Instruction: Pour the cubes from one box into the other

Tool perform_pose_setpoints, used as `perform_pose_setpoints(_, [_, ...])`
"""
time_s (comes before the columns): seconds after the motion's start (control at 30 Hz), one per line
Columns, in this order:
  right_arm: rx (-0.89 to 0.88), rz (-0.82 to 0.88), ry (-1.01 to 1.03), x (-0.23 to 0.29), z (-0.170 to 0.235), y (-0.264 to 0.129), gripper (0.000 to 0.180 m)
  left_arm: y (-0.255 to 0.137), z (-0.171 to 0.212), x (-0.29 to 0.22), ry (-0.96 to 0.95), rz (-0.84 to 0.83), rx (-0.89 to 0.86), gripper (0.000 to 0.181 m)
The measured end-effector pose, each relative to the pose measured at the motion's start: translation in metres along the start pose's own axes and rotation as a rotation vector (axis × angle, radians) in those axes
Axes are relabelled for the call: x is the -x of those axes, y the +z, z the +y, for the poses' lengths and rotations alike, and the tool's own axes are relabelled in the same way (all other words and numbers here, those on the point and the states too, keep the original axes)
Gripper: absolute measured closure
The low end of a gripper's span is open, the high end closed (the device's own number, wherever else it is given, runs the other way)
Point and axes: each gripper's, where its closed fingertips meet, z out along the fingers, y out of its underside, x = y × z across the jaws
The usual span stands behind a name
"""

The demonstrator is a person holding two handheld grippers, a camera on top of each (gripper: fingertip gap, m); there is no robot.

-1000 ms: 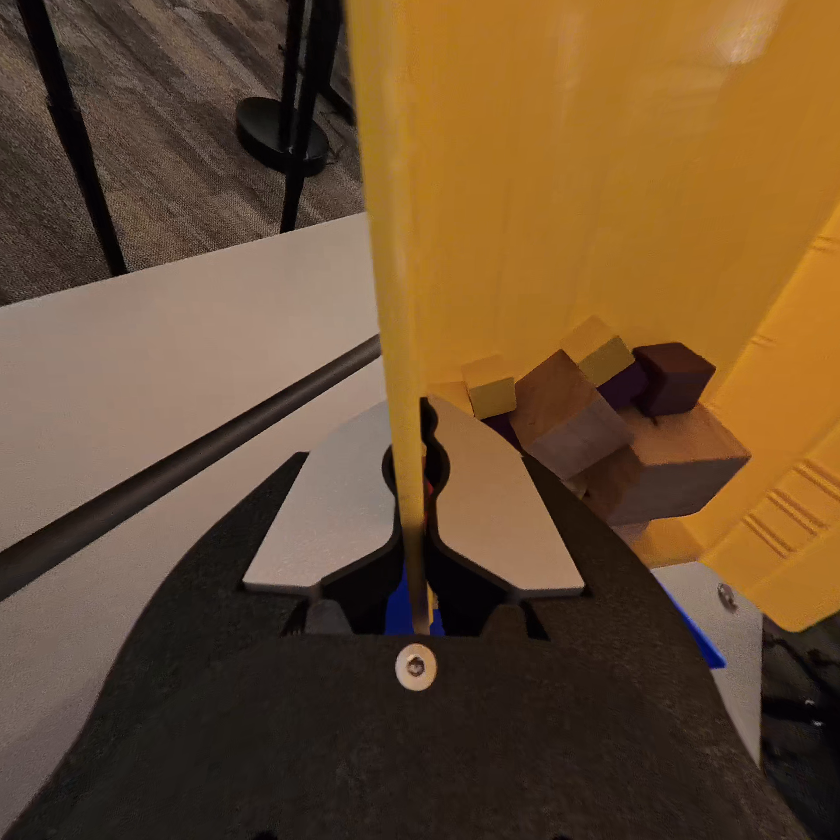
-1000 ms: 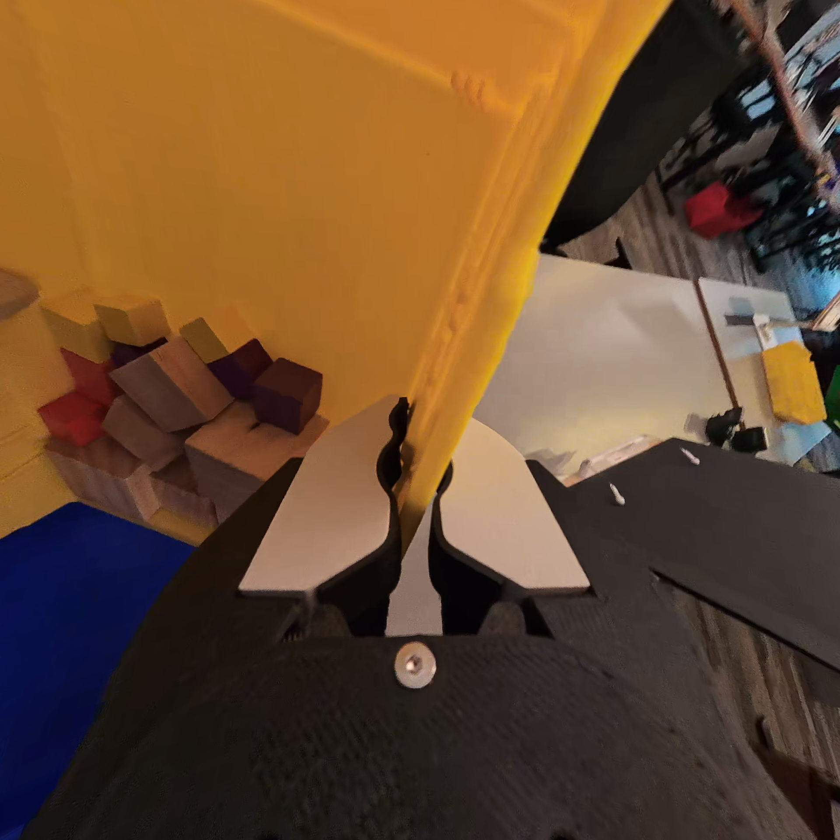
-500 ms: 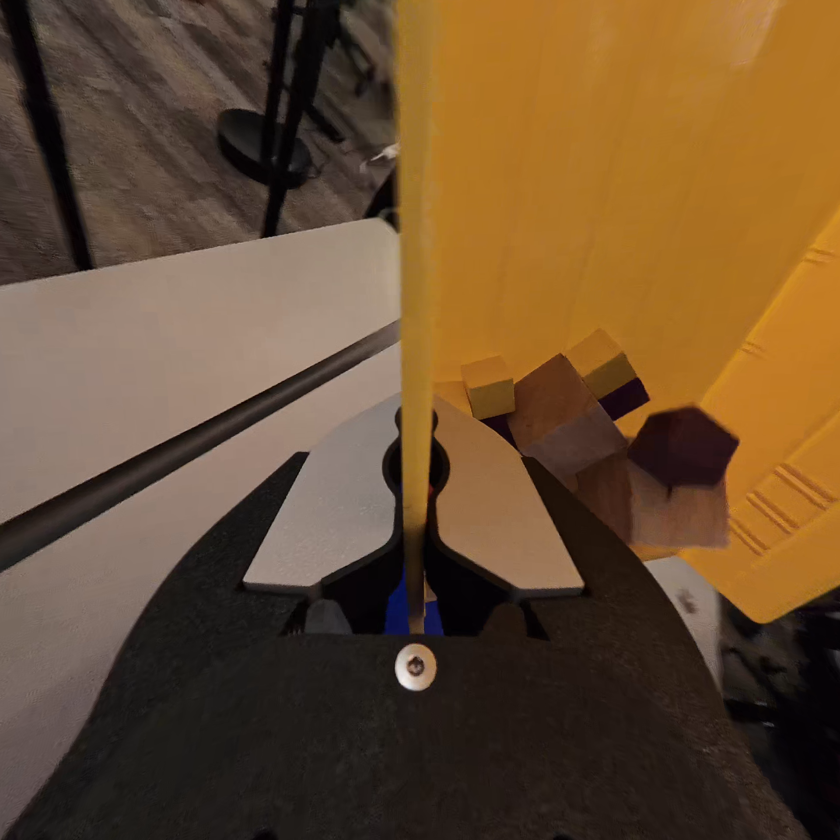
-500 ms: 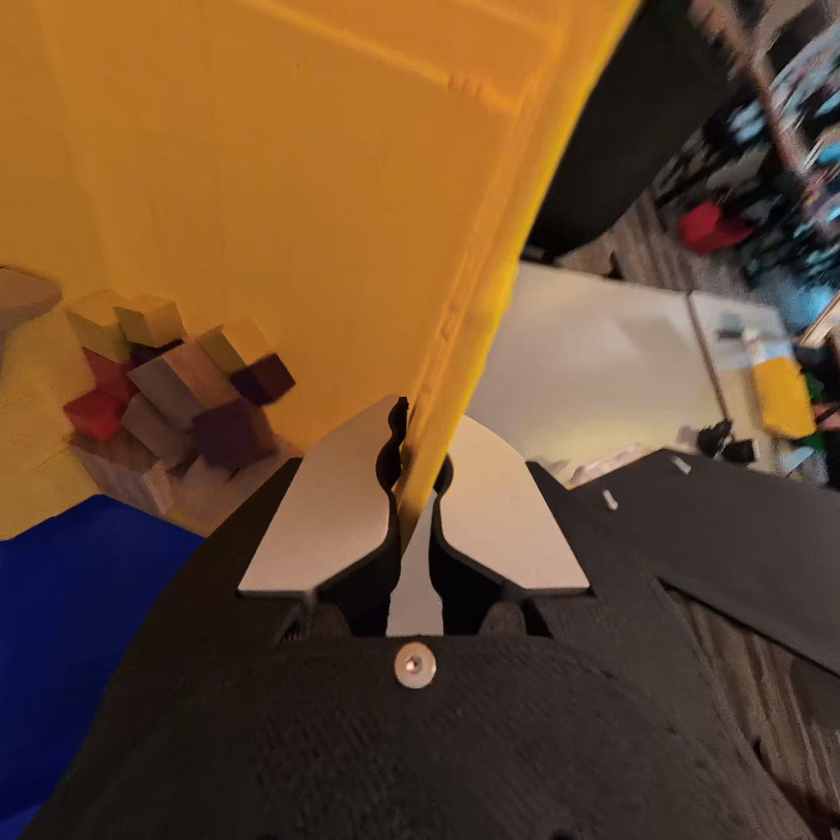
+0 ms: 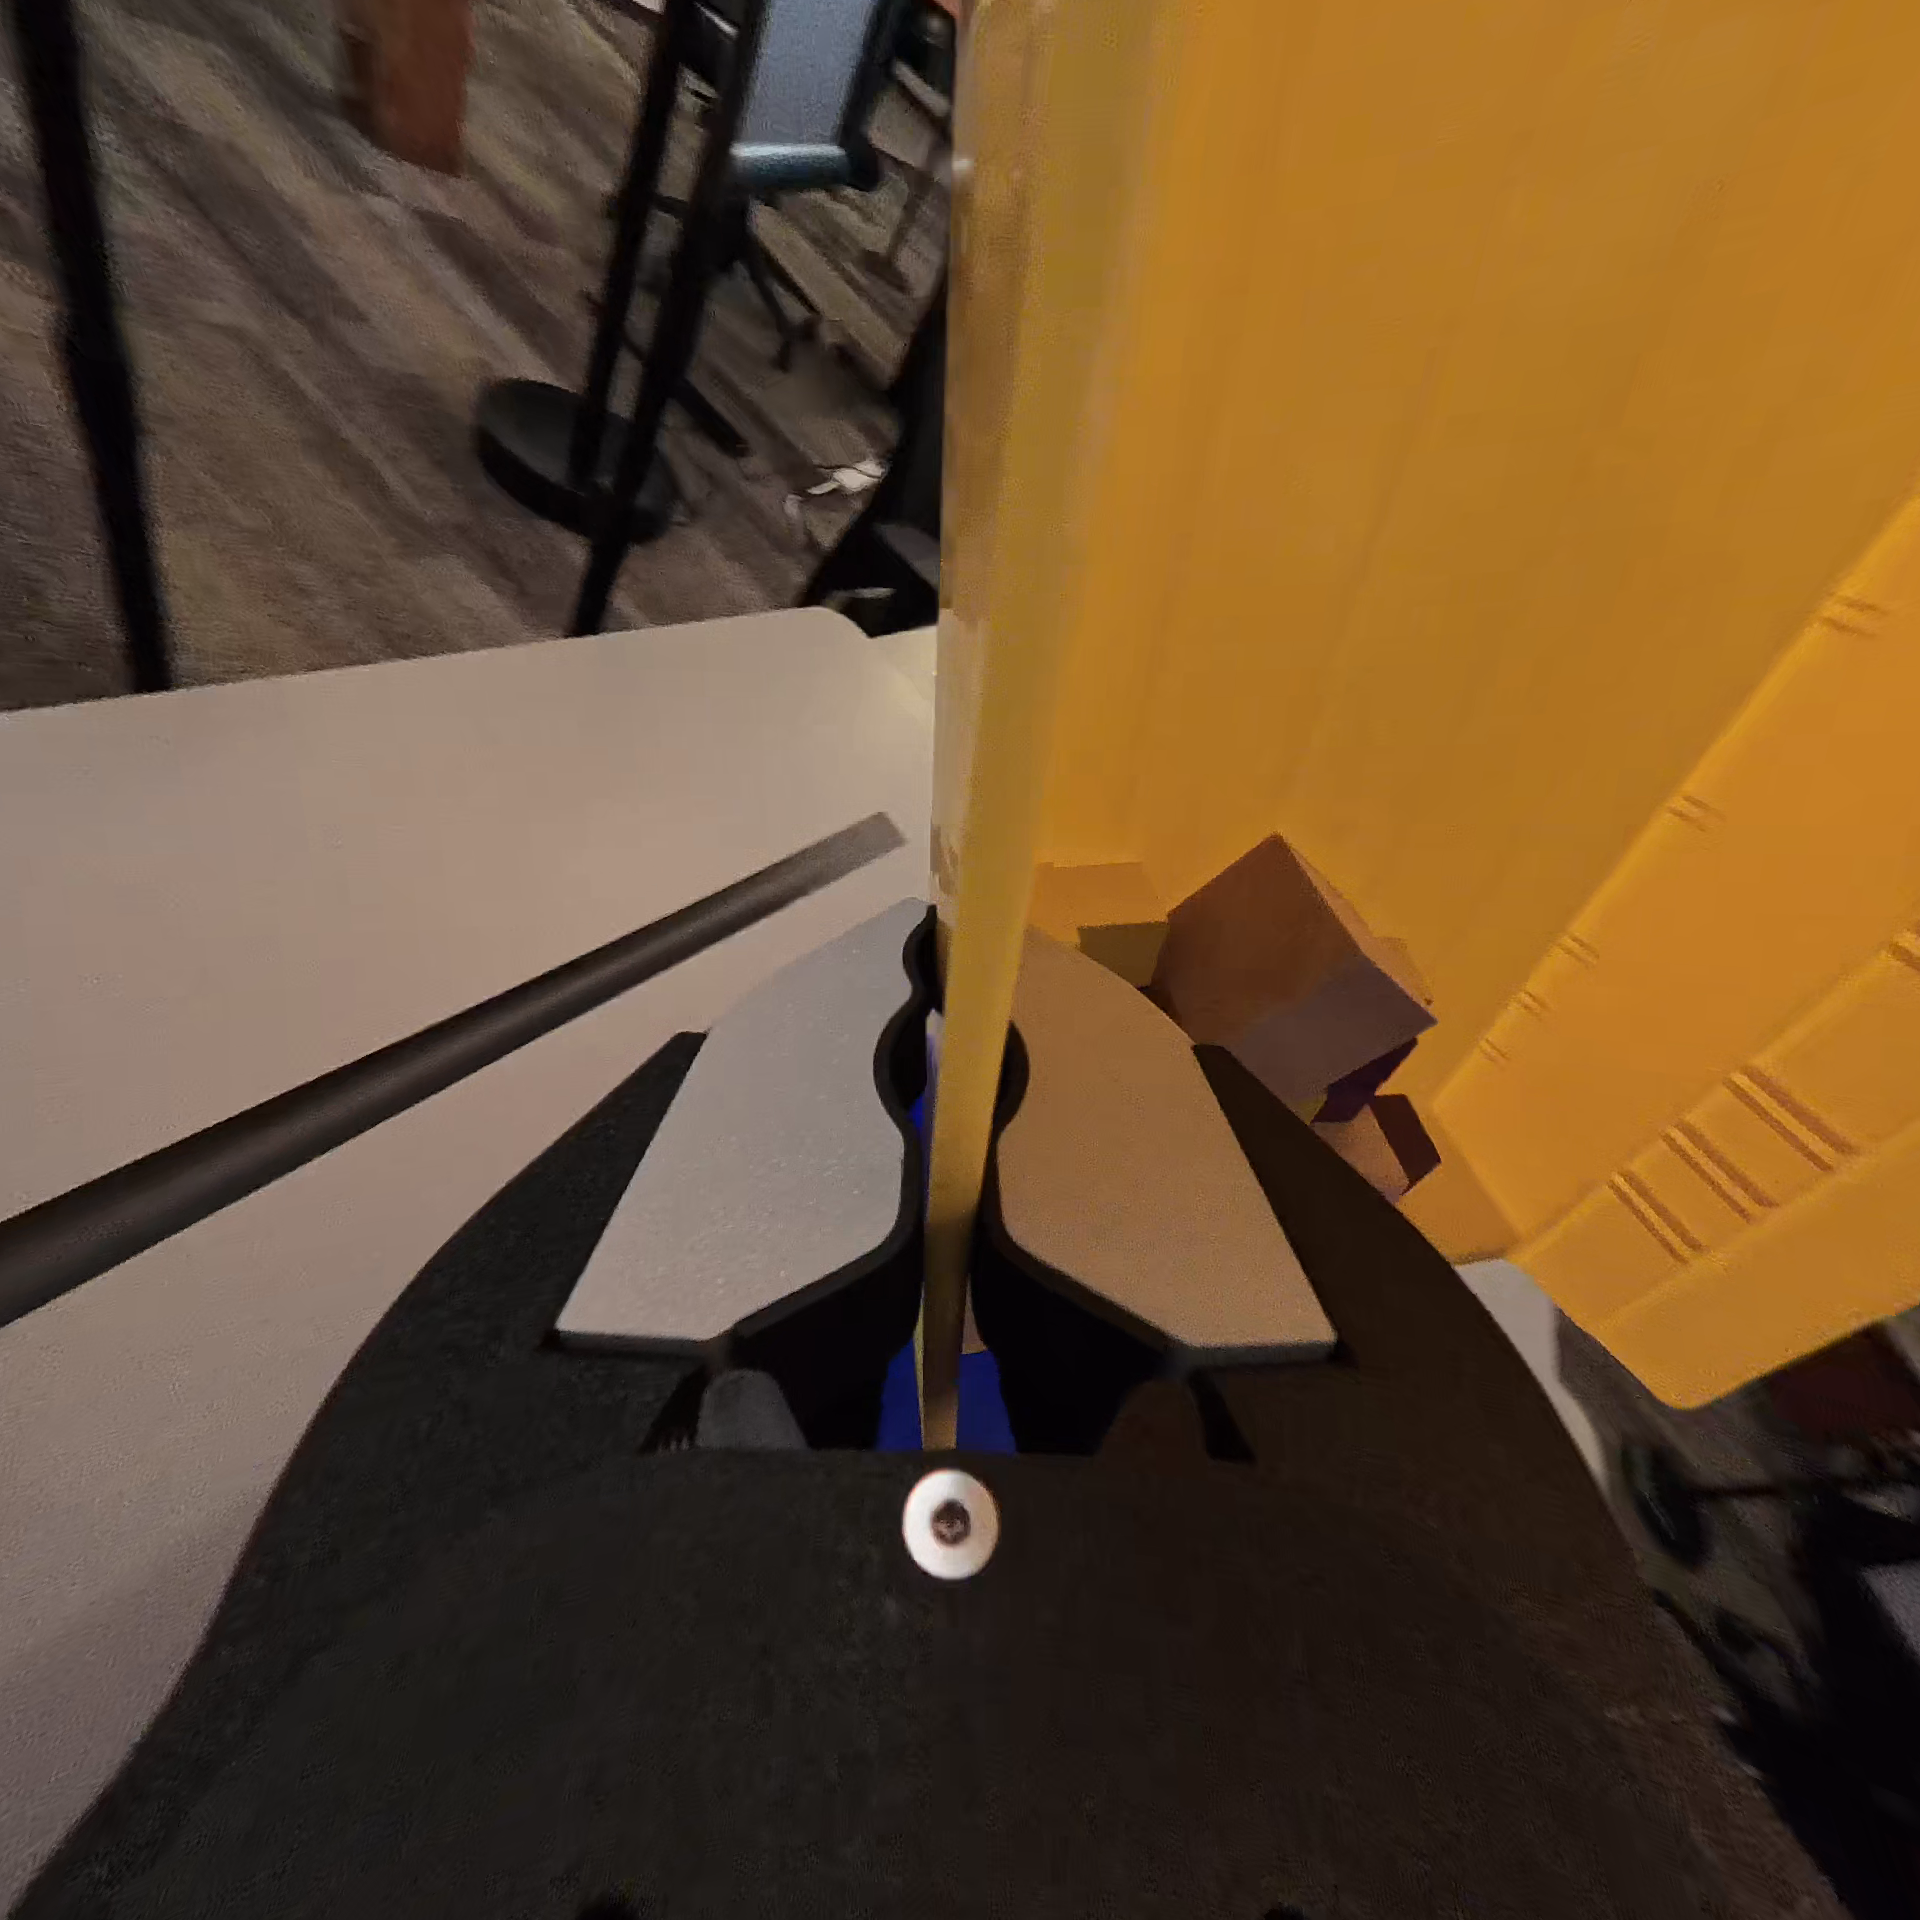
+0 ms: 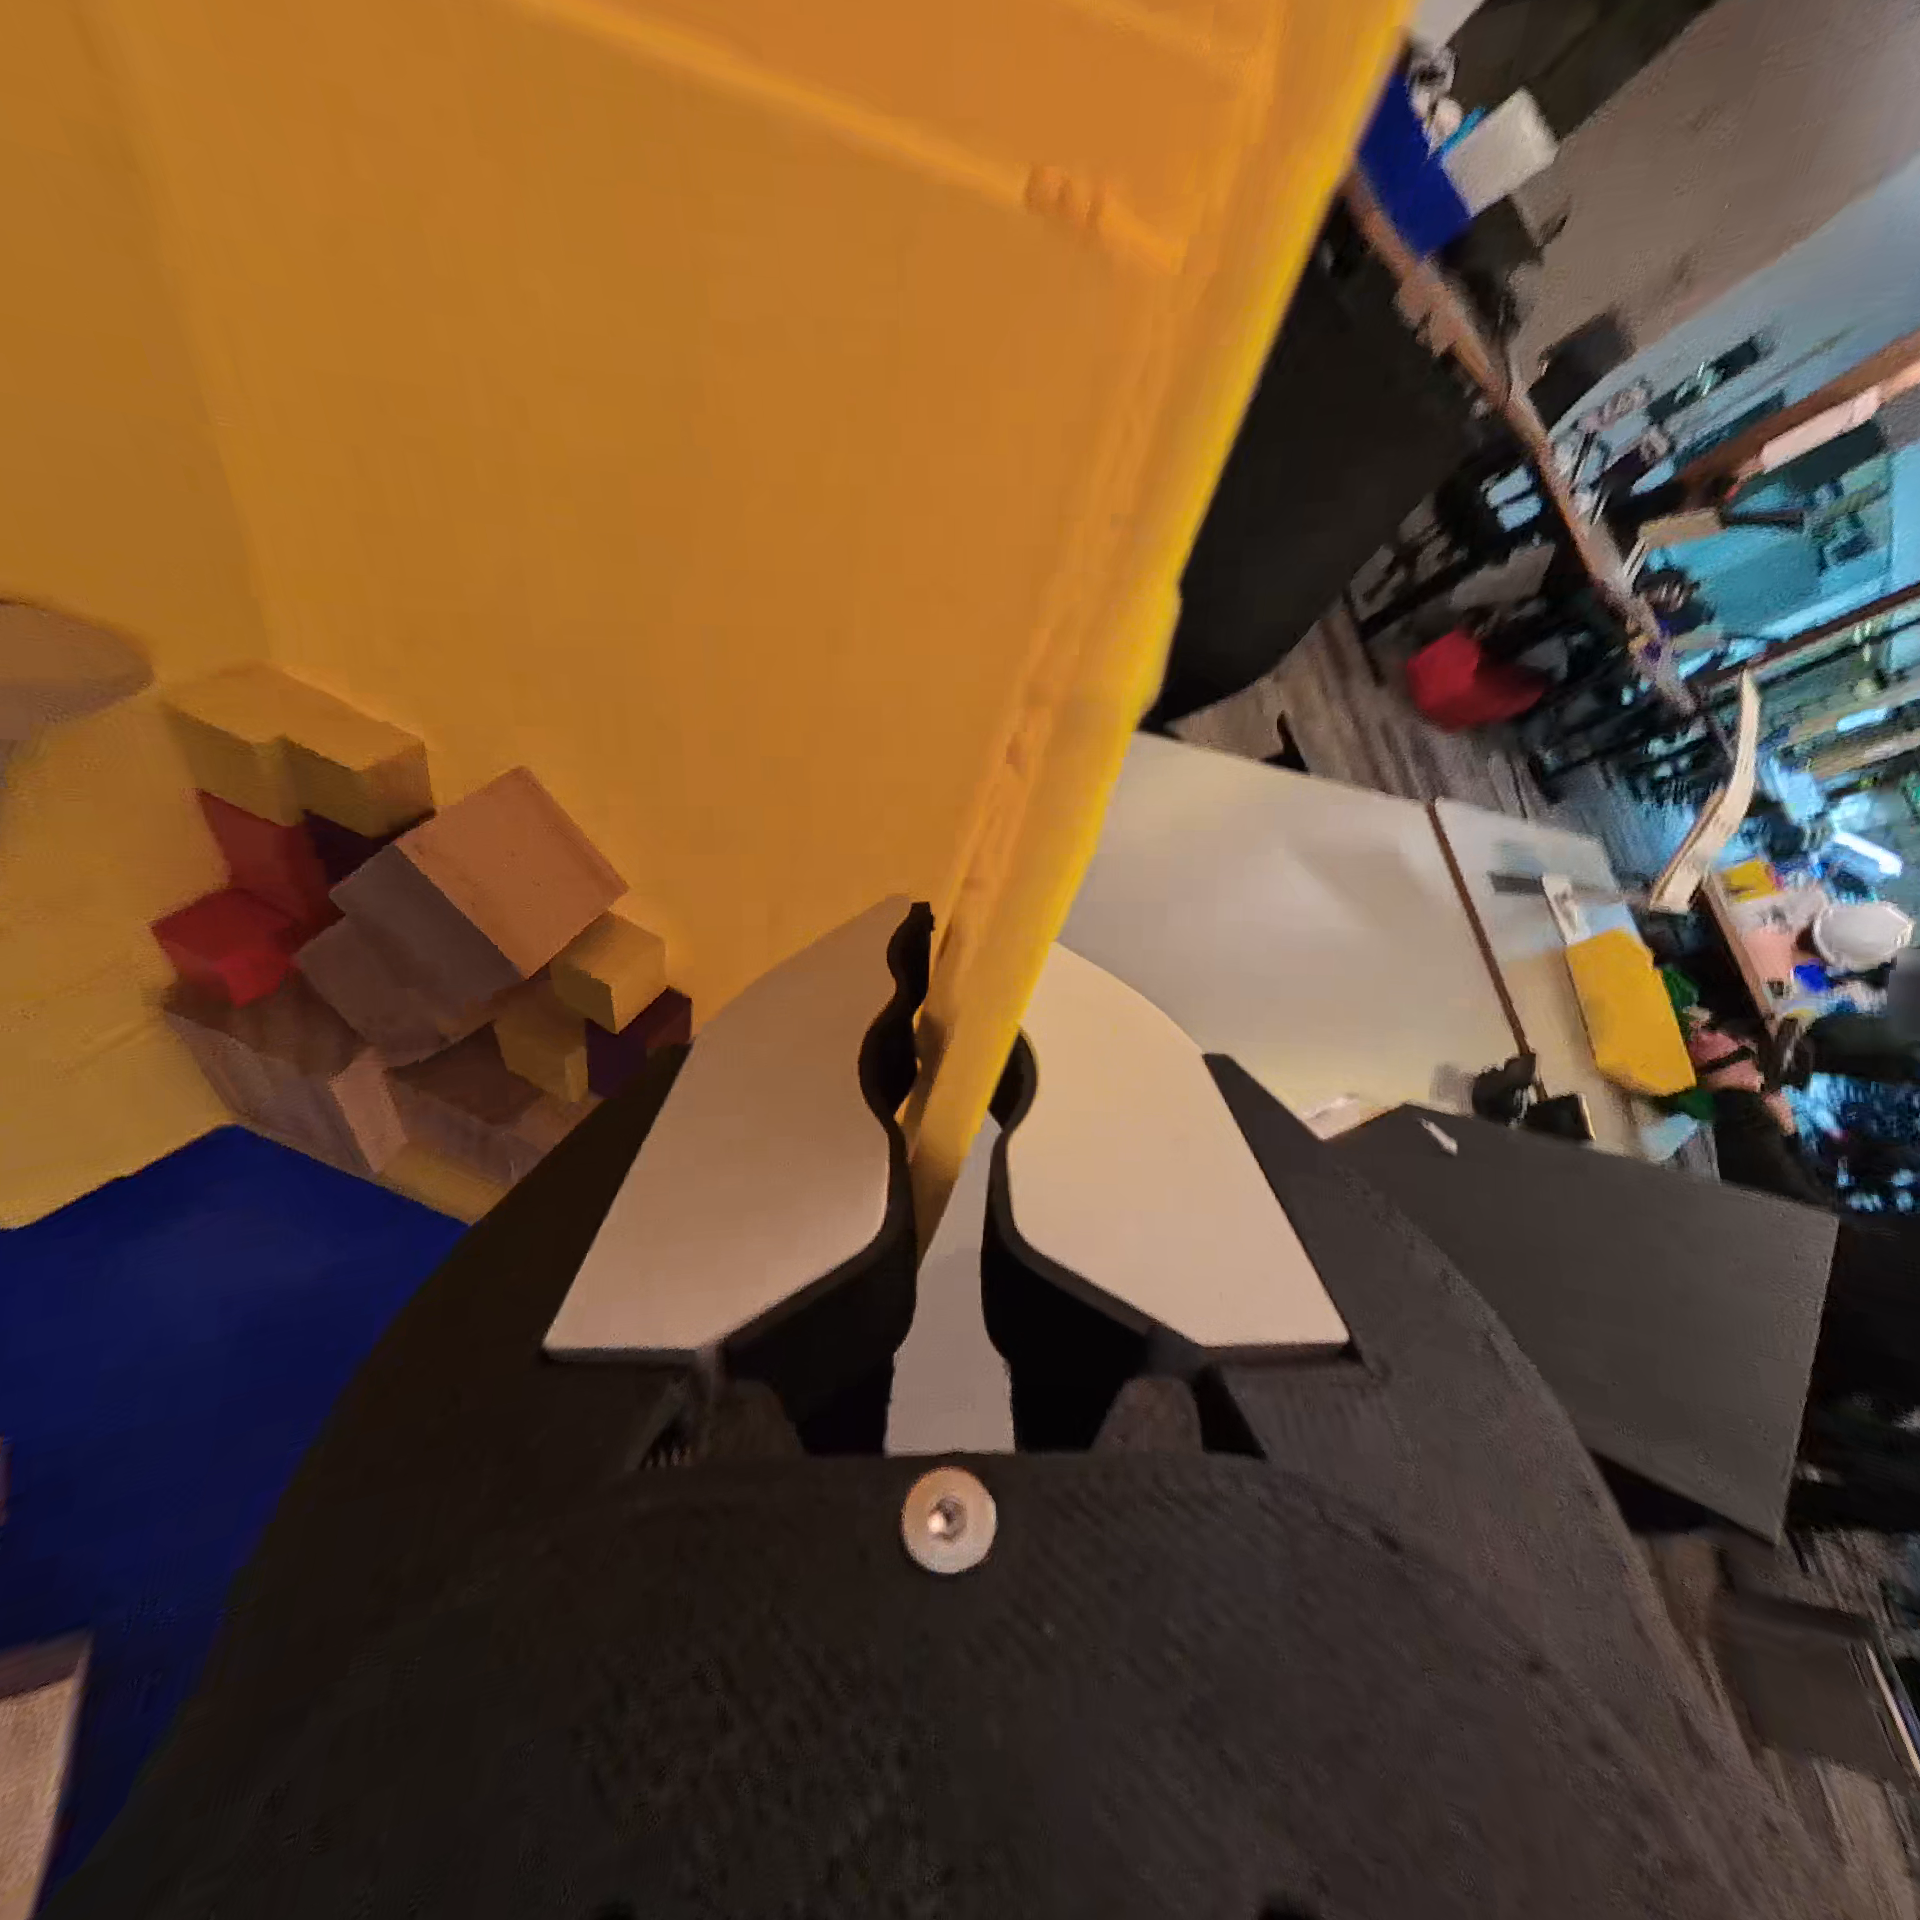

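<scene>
The left gripper is pinching one thin wall of a yellow box, its grey fingers pressed against either side. The right gripper is clamping the opposite wall of the same box. The box is being held tipped up above a blue box. Wooden, yellow, red and purple cubes are piling against the yellow box's lower edge, just above the blue one. Beyond, a pale table is carrying a dark rod.
</scene>
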Motion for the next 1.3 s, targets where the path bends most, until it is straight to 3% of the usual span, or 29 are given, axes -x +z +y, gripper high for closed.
perform_pose_setpoints(0.07, [0.078, -0.003, 0.001, 0.001, 0.005, 0.003, 0.173, -0.001, 0.000, 0.001, 0.010, -0.035, 0.015, 0.179])
perform_pose_setpoints(0.17, [-0.057, 0.034, -0.023, -0.001, -0.010, -0.016, 0.173, -0.005, -0.004, -0.006, -0.043, 0.057, -0.025, 0.178])
perform_pose_setpoints(0.27, [0.073, -0.013, 0.010, 0.004, 0.007, 0.002, 0.173, -0.004, 0.002, 0.002, 0.017, -0.049, 0.018, 0.179])
perform_pose_setpoints(0.37, [-0.037, 0.005, -0.007, 0.004, 0.000, -0.009, 0.173, -0.005, 0.001, 0.000, -0.031, 0.027, -0.016, 0.178])
perform_pose_setpoints(0.47, [0.073, -0.036, 0.030, 0.007, 0.014, 0.003, 0.172, -0.002, 0.006, 0.003, 0.022, -0.044, 0.010, 0.179])
perform_pose_setpoints(0.57, [-0.040, 0.003, -0.010, 0.004, 0.001, -0.011, 0.172, -0.002, 0.002, -0.003, -0.034, 0.043, -0.037, 0.178])
perform_pose_setpoints(0.7, [0.057, -0.026, 0.019, 0.005, 0.012, -0.001, 0.171, 0.001, 0.005, 0.000, 0.002, -0.004, -0.009, 0.178])
perform_pose_setpoints(0.8, [-0.053, 0.033, -0.037, 0.003, 0.001, -0.011, 0.172, 0.000, -0.001, -0.003, -0.042, 0.045, -0.070, 0.178])
perform_pose_setpoints(0.9, [0.067, -0.020, 0.012, 0.003, 0.013, 0.002, 0.172, 0.003, 0.006, -0.001, 0.008, -0.020, -0.014, 0.179])
perform_pose_setpoints(1.0, [-0.045, 0.039, -0.040, -0.001, 0.001, -0.009, 0.172, 0.002, 0.001, -0.006, -0.049, 0.046, -0.062, 0.178])
perform_pose_setpoints(1.1, [0.059, 0.001, 0.000, -0.001, 0.011, -0.001, 0.172, 0.003, 0.005, -0.006, -0.003, -0.009, -0.034, 0.178])
perform_pose_setpoints(1.2, [-0.083, 0.059, -0.047, -0.005, -0.007, -0.024, 0.172, -0.003, -0.005, -0.015, -0.045, 0.079, -0.114, 0.178])
perform_pose_setpoints(1.3, [0.012, 0.037, -0.014, -0.006, 0.004, -0.005, 0.173, -0.002, -0.003, -0.008, -0.001, -0.022, -0.068, 0.178])
